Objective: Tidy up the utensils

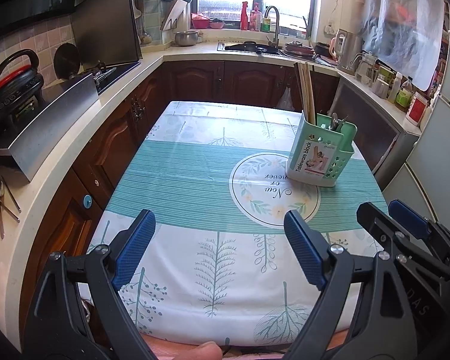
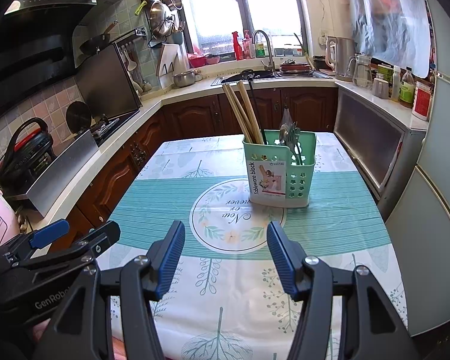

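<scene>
Holder [image 2: 280, 174] near table's [image 2: 345, 225] far right corner, chopsticks [image 2: 243, 111] and cutlery [image 2: 291, 141] inside | step: apparently finished | left gripper [image 1: 219, 240] wide, right gripper [image 2: 225, 255] half-open, both empty | next: confirm no strays.

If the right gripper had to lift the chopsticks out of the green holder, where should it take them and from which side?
Grip the chopsticks on their bare upper shafts, well above the rim of the green holder. They stand bunched in its left compartment, leaning left, with a dark utensil close on their right. I would come from above and the near side, jaws straddling the bundle, then pull along the lean.
</scene>
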